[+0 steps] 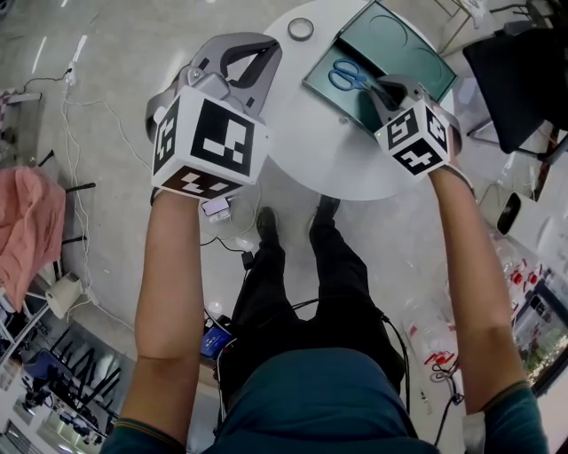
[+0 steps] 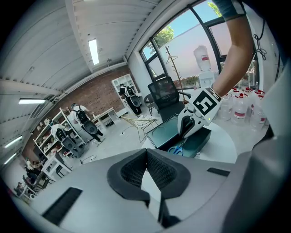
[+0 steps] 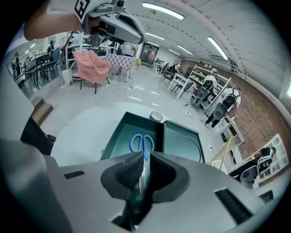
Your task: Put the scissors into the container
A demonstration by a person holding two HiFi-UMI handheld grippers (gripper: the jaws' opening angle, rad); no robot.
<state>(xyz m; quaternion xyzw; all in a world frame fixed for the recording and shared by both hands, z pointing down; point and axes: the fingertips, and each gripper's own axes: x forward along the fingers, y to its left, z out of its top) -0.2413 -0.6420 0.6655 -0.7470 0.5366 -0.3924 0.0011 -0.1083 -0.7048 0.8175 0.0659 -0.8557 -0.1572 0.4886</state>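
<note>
Over the container (image 3: 117, 144), right hand-held gripper (image 3: 144, 160) clamps scissors (image 3: 142, 144) blades, handles pointing away; left hand-held gripper (image 2: 146, 155) closed.

- Bright, even indoor light; ceiling strip lights (image 3: 163, 11) overhead, daylight through tall windows (image 2: 193, 38).
- Glare streaks on glossy floor (image 1: 53, 62) in head view.
- Shadows weak and soft.
- Both gripper views fisheye: bent edges, black corners.
- Right gripper (image 3: 144, 155) near lens, slightly soft.

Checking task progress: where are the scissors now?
Right gripper view: the scissors are pinched by the blades in the right gripper, blue handles over the open container on the white table.
</note>
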